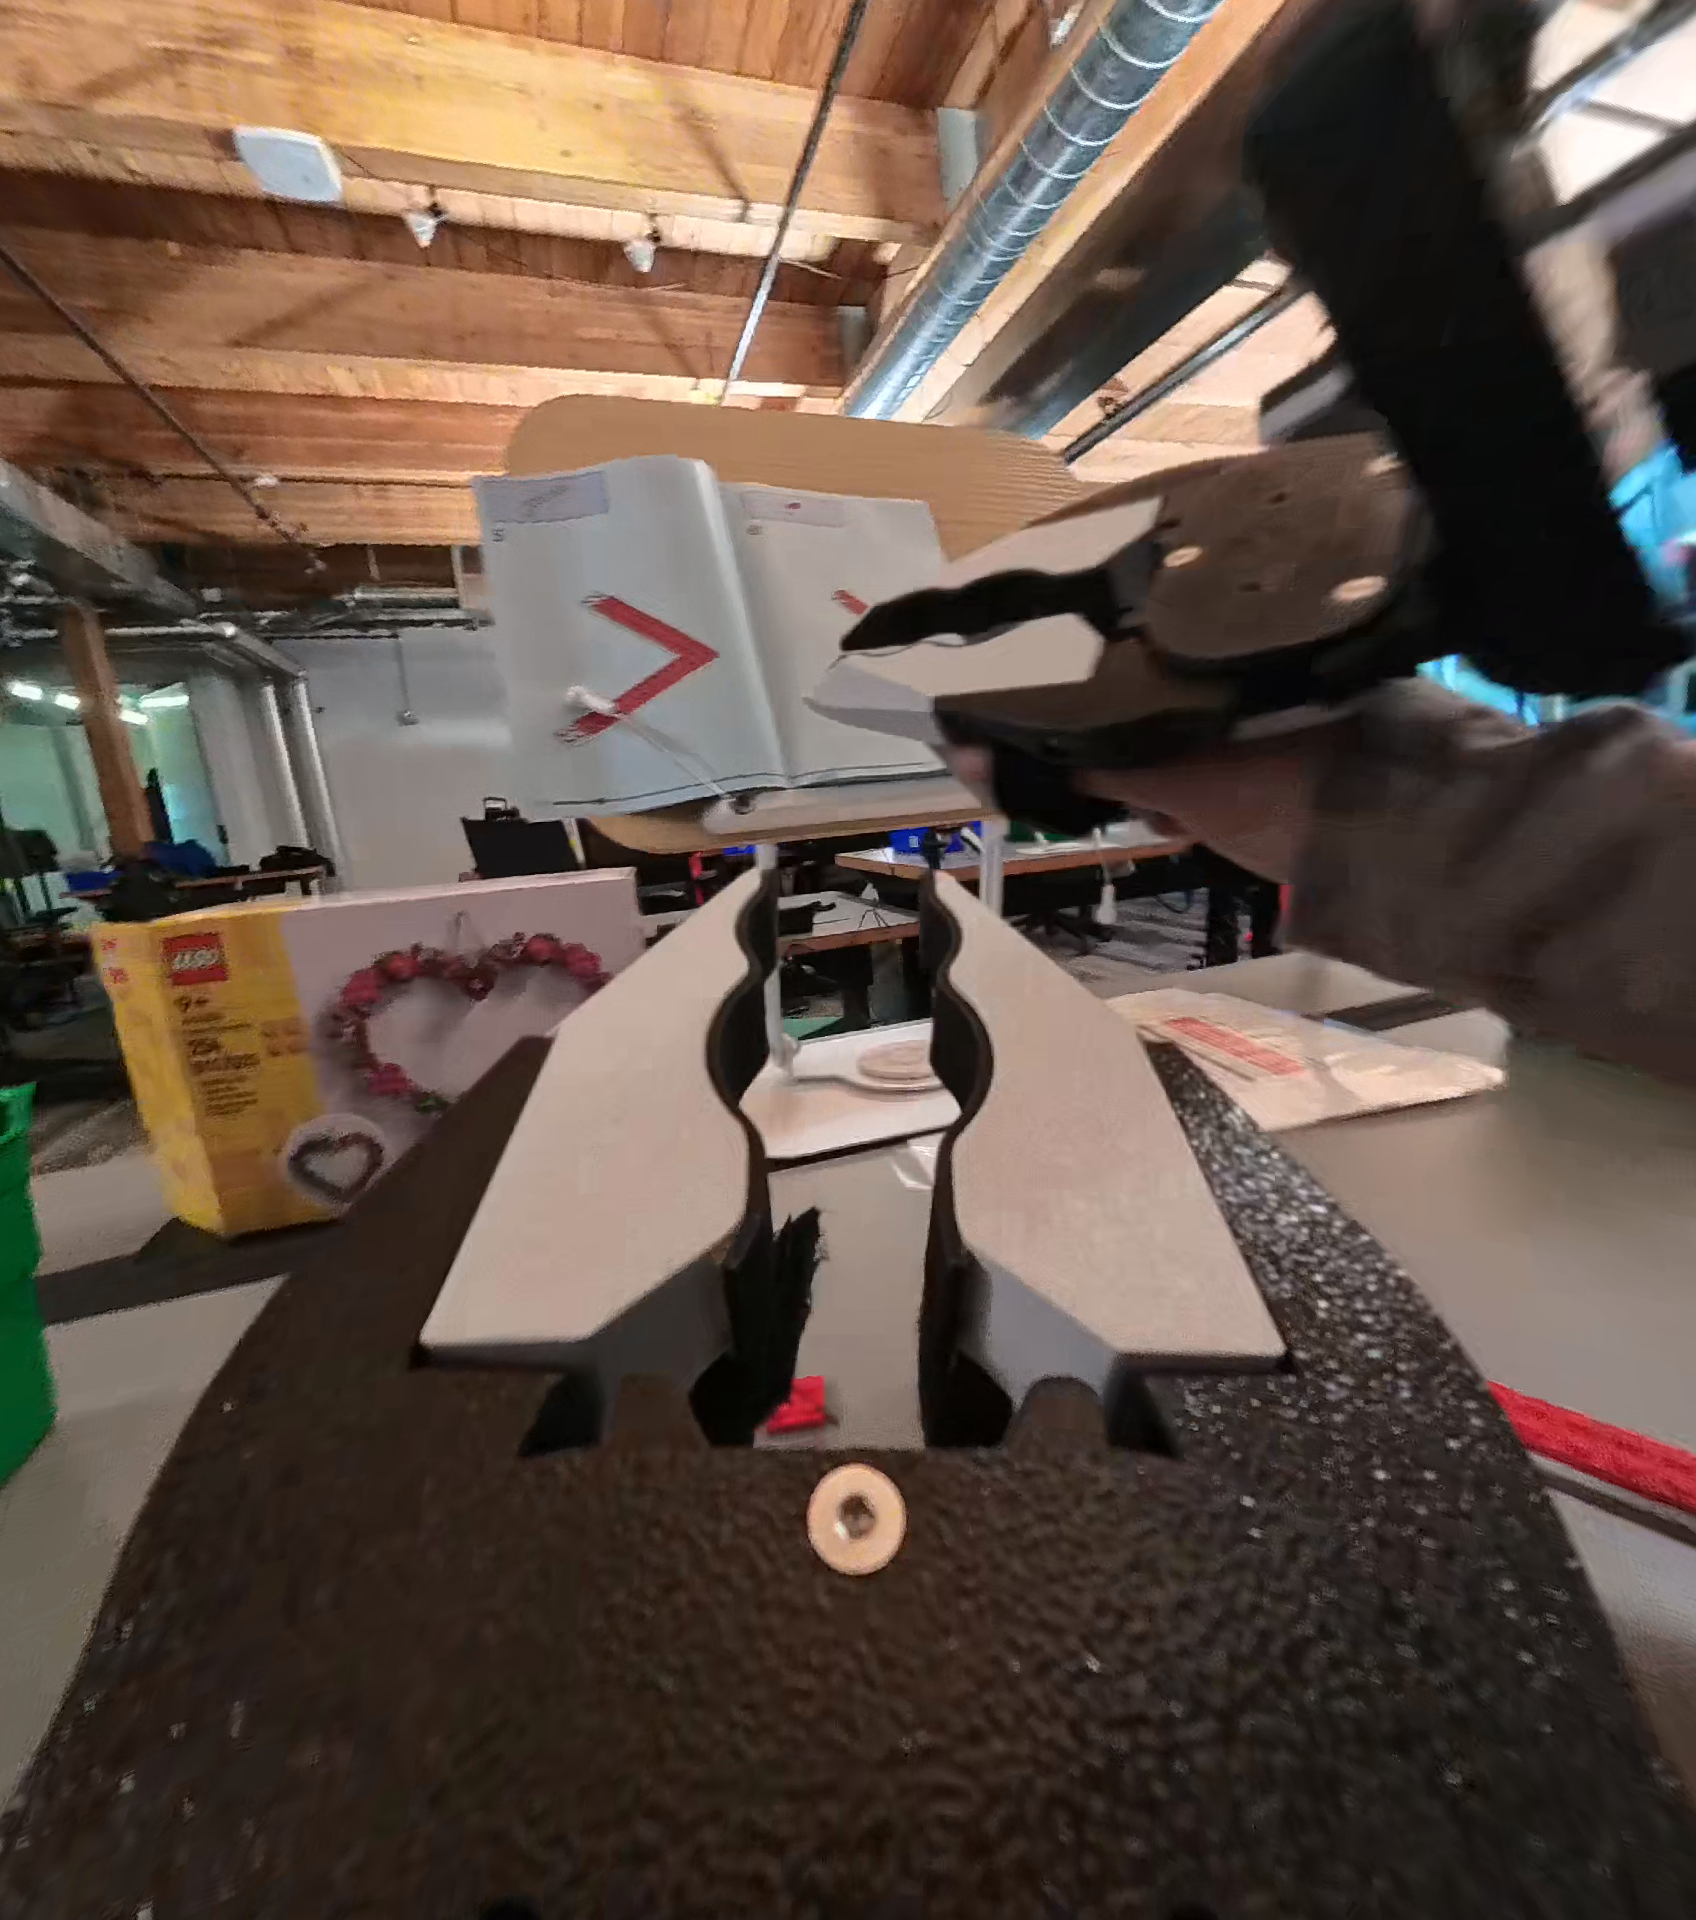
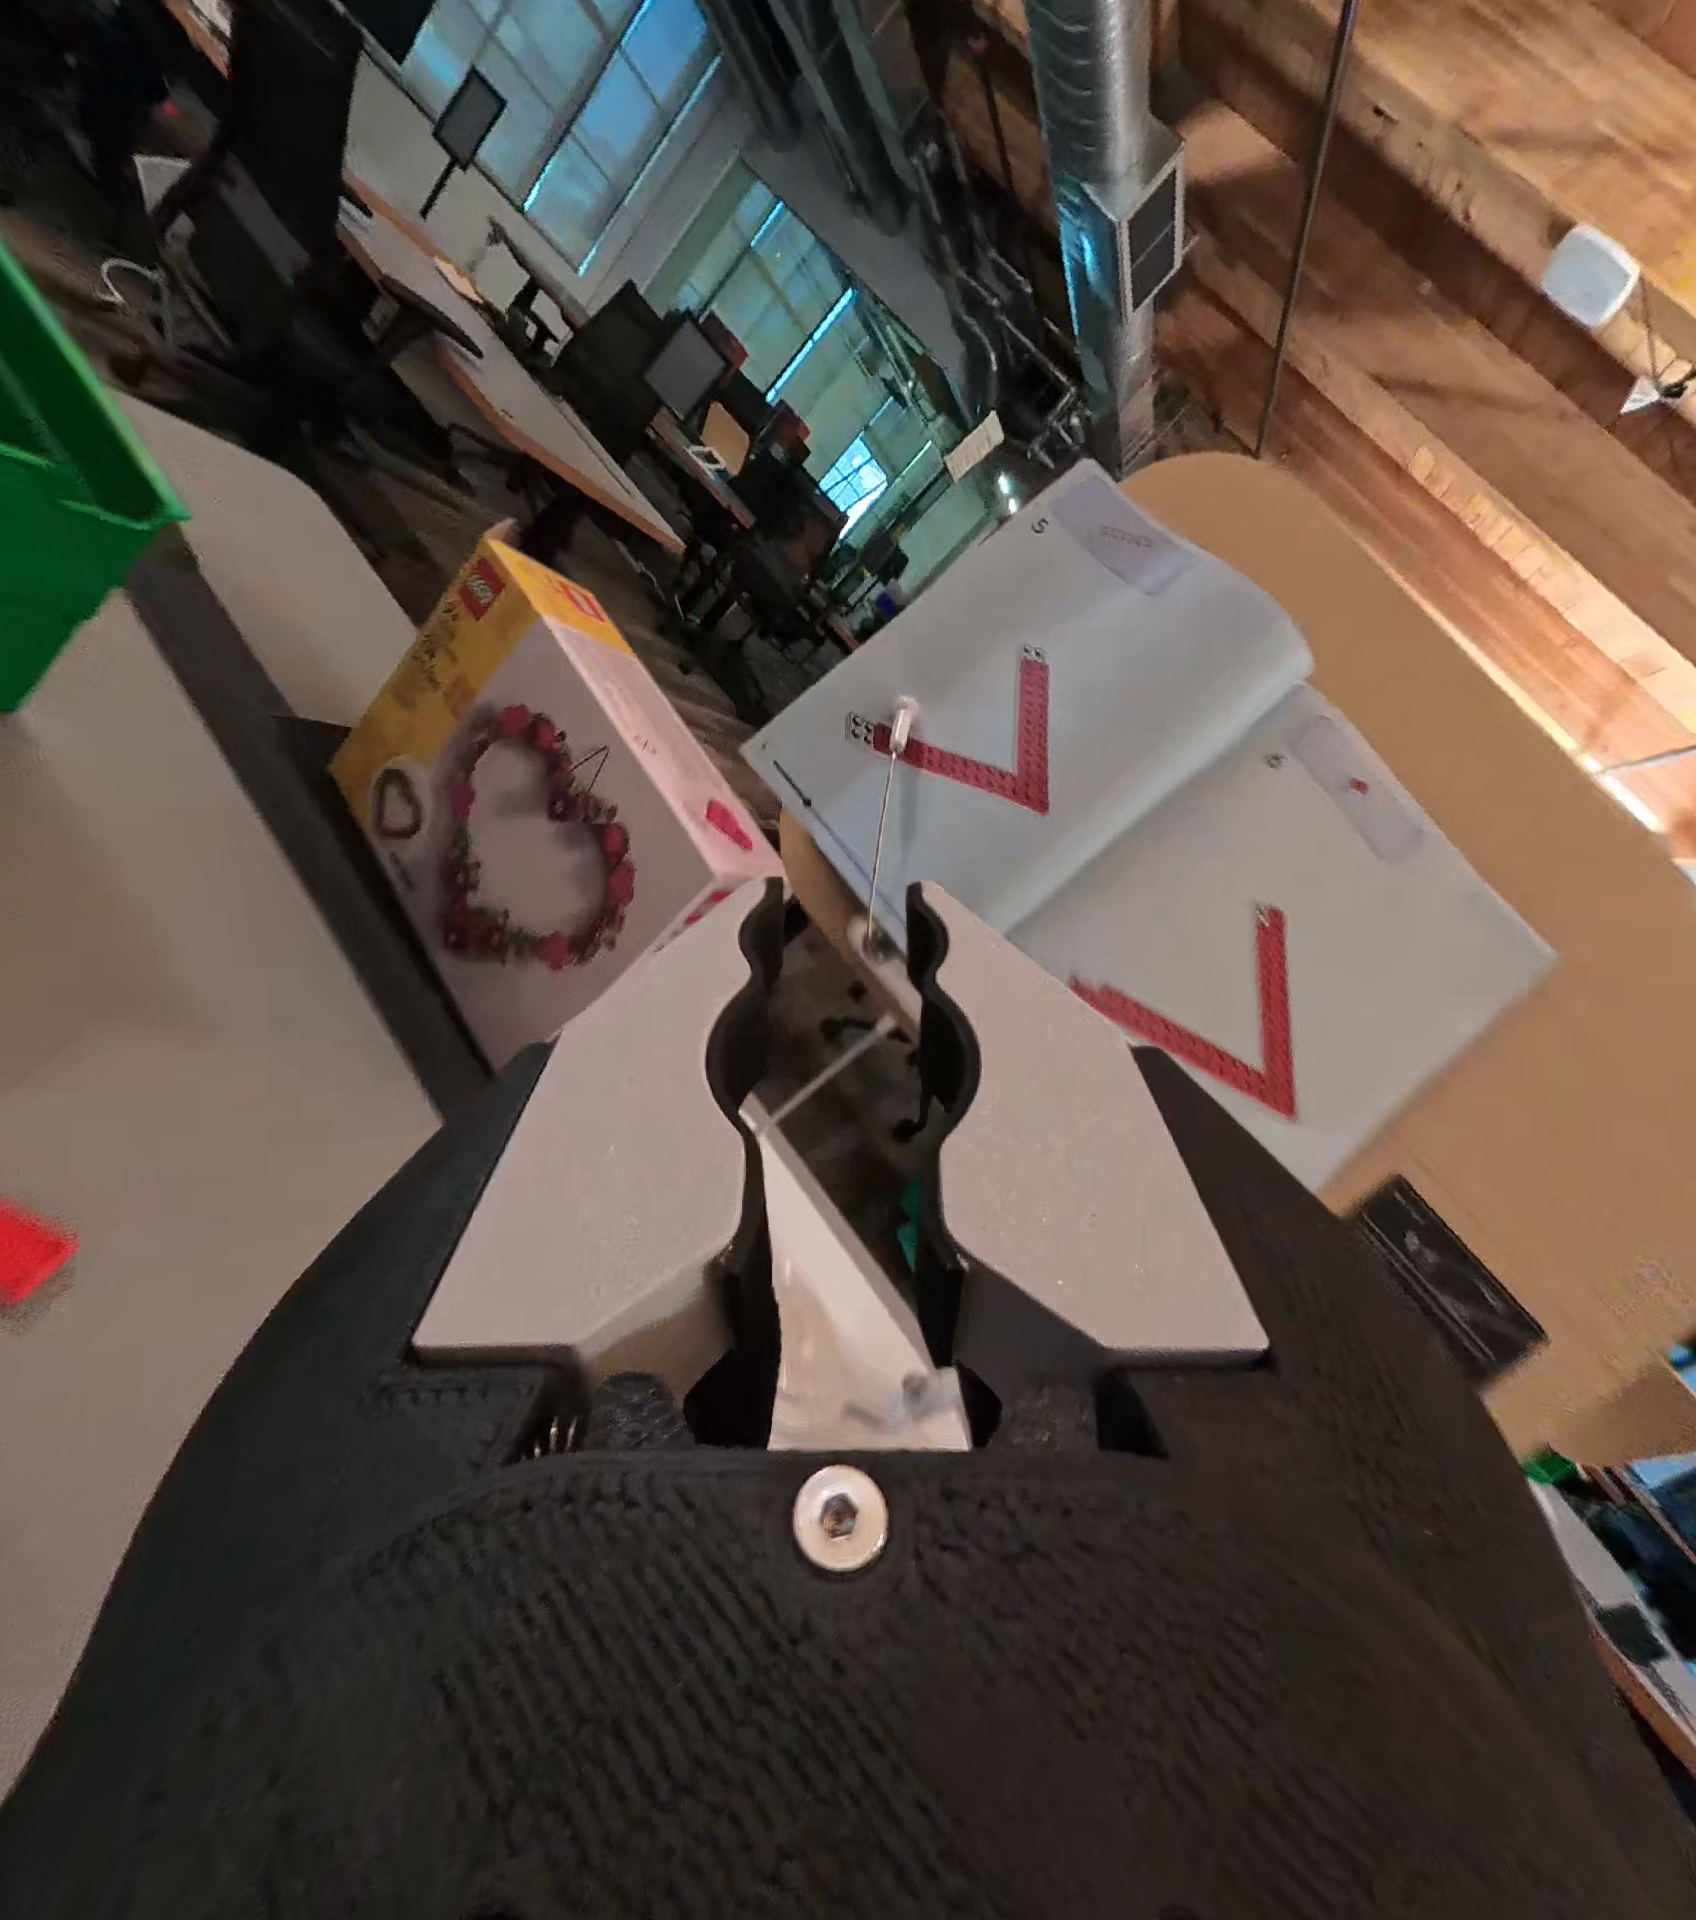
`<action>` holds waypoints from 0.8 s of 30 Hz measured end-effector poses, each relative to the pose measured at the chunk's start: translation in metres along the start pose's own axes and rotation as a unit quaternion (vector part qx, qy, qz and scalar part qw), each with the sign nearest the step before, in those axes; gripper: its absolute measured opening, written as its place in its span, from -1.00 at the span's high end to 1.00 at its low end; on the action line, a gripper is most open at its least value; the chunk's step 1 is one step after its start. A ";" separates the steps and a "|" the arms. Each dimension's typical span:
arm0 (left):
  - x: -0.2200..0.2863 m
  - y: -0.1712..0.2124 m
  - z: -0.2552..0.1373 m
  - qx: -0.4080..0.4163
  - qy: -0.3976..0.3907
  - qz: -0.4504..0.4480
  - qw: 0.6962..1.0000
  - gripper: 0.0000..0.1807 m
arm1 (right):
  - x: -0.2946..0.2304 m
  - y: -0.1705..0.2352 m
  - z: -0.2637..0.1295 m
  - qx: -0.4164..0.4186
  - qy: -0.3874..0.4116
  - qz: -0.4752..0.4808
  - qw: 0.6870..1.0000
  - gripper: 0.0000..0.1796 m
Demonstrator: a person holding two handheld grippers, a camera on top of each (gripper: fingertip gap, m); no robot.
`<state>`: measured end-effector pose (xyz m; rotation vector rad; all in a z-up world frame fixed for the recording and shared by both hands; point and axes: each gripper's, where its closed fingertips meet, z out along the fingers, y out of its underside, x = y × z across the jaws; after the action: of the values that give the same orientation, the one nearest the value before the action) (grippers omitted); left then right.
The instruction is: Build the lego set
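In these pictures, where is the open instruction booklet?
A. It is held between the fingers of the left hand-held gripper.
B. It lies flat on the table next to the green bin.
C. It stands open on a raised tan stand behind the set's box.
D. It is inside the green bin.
C: the open instruction booklet rests on a raised tan stand, above and behind the yellow and white box, and neither hand-held gripper touches it.

A wood-beamed ceiling (image 1: 408,343) with a silver duct (image 1: 1020,197) spans desks (image 2: 553,416) beside tall windows (image 2: 678,187).
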<state>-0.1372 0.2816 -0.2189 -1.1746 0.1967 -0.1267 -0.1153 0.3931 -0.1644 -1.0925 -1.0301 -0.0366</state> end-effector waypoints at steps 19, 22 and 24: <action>-0.017 0.009 0.006 -0.022 -0.017 -0.010 1.000 0.73 | 0.015 0.028 0.153 -0.103 0.051 -0.121 0.986 0.86; -0.020 0.009 0.006 -0.022 -0.022 -0.018 0.999 0.74 | 0.012 0.028 0.156 -0.112 0.048 -0.145 0.982 0.94; -0.022 0.006 0.005 -0.015 -0.026 -0.022 0.999 0.76 | 0.012 0.029 0.157 -0.115 0.047 -0.154 0.980 1.00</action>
<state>-0.1576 0.2926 -0.2206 -1.2117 0.1274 -0.1328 -0.1994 0.5294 -0.1654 -1.1175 -1.1201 -0.4621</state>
